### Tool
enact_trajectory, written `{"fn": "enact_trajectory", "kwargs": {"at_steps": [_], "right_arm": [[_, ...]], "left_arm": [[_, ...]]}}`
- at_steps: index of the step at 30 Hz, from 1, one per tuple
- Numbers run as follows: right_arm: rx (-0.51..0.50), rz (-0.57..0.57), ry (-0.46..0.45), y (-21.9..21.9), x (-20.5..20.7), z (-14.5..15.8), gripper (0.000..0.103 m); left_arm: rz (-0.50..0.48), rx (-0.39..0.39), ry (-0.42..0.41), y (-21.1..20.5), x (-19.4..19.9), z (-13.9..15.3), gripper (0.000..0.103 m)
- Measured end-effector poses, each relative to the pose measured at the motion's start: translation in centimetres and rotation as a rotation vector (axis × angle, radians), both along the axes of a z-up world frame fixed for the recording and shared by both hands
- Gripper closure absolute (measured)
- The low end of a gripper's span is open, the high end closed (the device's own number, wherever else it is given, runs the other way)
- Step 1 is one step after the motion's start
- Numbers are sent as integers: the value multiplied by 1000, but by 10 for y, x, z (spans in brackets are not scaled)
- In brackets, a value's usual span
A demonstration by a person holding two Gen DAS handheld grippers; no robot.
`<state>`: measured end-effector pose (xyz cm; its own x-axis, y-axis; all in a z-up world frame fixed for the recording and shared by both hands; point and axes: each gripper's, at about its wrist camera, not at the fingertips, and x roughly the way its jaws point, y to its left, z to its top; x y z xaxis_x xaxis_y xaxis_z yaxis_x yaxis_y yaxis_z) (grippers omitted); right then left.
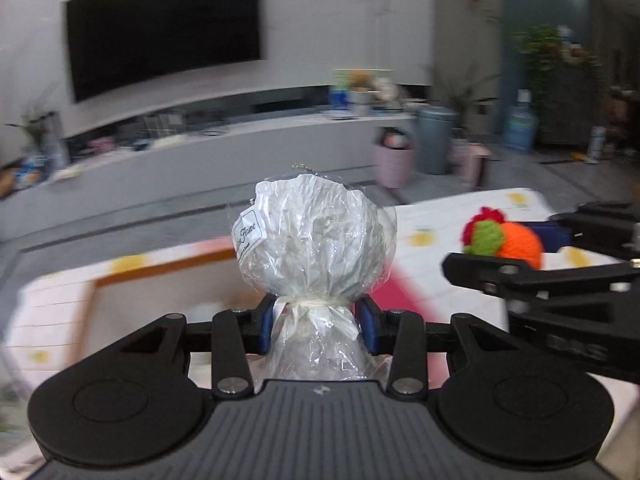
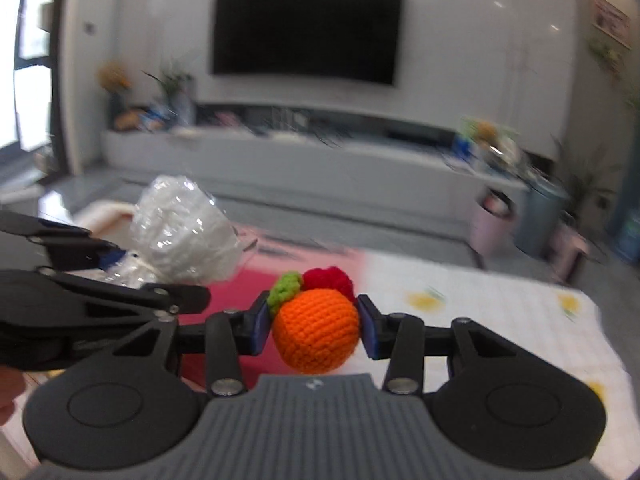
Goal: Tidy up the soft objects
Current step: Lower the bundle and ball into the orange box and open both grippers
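At lower left of the left wrist view, a blurred wooden tray (image 1: pixel 160 270) shows contents too smeared to identify. The left gripper (image 1: pixel 318 326) pinches a wrapped white bundle (image 1: pixel 310 240) at its tied neck. The right gripper (image 2: pixel 314 328) clamps an orange crocheted ball (image 2: pixel 316 330) above the patterned tablecloth (image 2: pixel 500 320).

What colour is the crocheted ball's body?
Orange, on the crocheted ball; right wrist view shows best.

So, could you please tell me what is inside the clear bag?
The bag in the left claw holds a crumpled white bundle, tied off below; what it is cannot be told.
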<state>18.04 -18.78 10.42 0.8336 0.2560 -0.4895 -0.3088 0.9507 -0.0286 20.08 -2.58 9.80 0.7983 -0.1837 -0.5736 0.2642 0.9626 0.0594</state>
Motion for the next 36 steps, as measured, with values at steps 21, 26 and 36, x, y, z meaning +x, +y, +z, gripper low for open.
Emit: {"fn": "enact_trajectory", "kwargs": {"at_steps": [21, 26, 36], "right_arm": [[-117, 310, 33, 117, -18, -38, 5], [-20, 198, -30, 83, -56, -19, 3], [45, 49, -135, 26, -135, -11, 3]], "left_arm": [[337, 127, -109, 86, -20, -15, 0], [340, 87, -237, 67, -71, 18, 0], [185, -19, -192, 8, -151, 29, 0]]}}
